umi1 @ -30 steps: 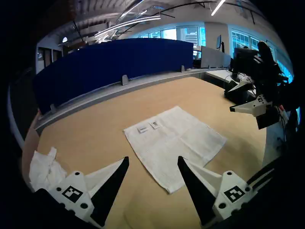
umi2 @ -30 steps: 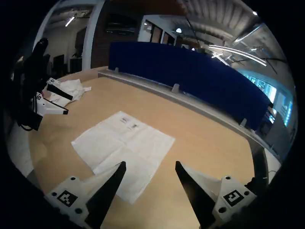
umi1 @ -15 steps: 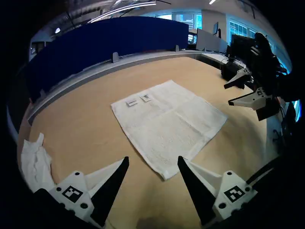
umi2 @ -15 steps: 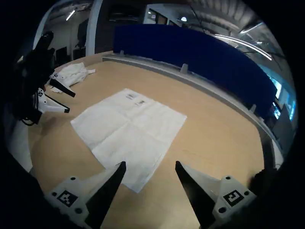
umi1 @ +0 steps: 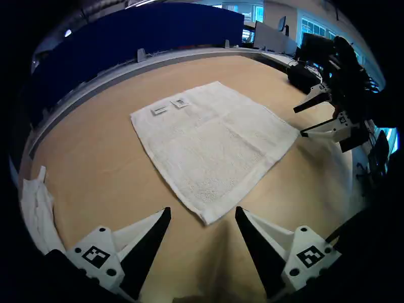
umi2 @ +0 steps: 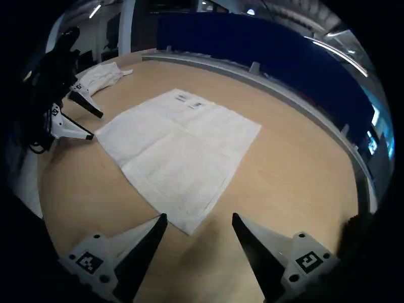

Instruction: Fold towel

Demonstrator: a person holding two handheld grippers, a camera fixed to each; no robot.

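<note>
The towel (umi1: pixel 212 141) lies flat and spread out on the surface (umi1: pixel 101 151), one layer as far as can be judged, with faint crease lines crossing it. One corner sits just ahead of the left claw (umi1: pixel 202 209), between its fingertips, and another corner sits likewise just ahead of the right claw (umi2: pixel 198 216). Both claws are spread wide and hold nothing. The cloth looks like light, soft terry, so it should be limp: it will likely sag and drape the moment it is lifted rather than keep its shape, and a single pinch may drag the rest across the smooth wood. The sensible hold seems to be the hemmed corner in front of each claw, taken close to the edge so that the fingers catch the cloth and not the surface beneath. How high each claw hangs above the wood cannot be told. Two small tags (umi1: pixel 169 106) lie near the towel's far edge, too small to make out. A crumpled cloth (umi1: pixel 35 212), far off to the left claw's left, is cut off at the picture's rim, and the hands holding the claws are too dark to read.
</note>
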